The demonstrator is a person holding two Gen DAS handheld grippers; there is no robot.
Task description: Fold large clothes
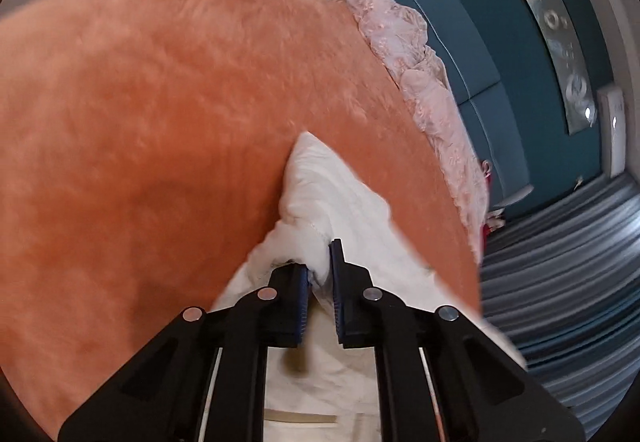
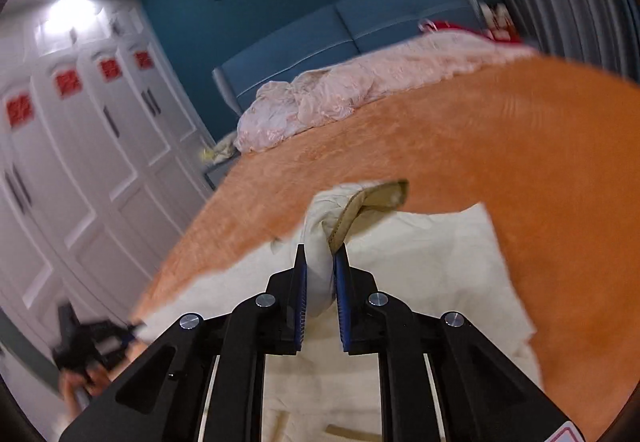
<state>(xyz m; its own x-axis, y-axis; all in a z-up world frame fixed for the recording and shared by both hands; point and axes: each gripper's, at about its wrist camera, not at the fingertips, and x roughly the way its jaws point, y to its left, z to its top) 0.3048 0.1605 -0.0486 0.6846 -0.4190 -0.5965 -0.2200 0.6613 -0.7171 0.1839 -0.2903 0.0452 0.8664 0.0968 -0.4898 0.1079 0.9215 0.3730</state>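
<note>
A: Fingers first, left wrist view. Left gripper (image 1: 320,266) has its blue pads (image 1: 337,274) squeezed onto a bunched fold of the white garment (image 1: 340,202). Narrow gap, cloth pinched in it.

B: Where's the garment lying?

A: On the orange blanket (image 1: 160,122) that covers the bed. A pointed bit of the cloth sticks up past the fingertips, and the rest runs back under the gripper toward the near edge of the bed. Tan strip on it at the bottom of the view.

B: Anything else?

A: Pink ruffled bedding (image 1: 416,82) heaped along the far edge, against the blue headboard (image 1: 460,42). Striped curtain (image 1: 560,262) on the right.

B: Right wrist view?

A: Right gripper (image 2: 320,262) is also clamped, with a wad of the same white garment (image 2: 420,262) between the pads. A tan strap (image 2: 368,206) comes out at the right fingertip and curls up over the blanket (image 2: 480,146).

B: Rest of the cloth?

A: Spread flat on the blanket, either side of the gripper and below it. Left gripper (image 2: 134,328) shows low left, blurred, tips at the cloth's left edge with a hand (image 2: 80,386) behind it. White wardrobe (image 2: 80,162) on the left.
</note>
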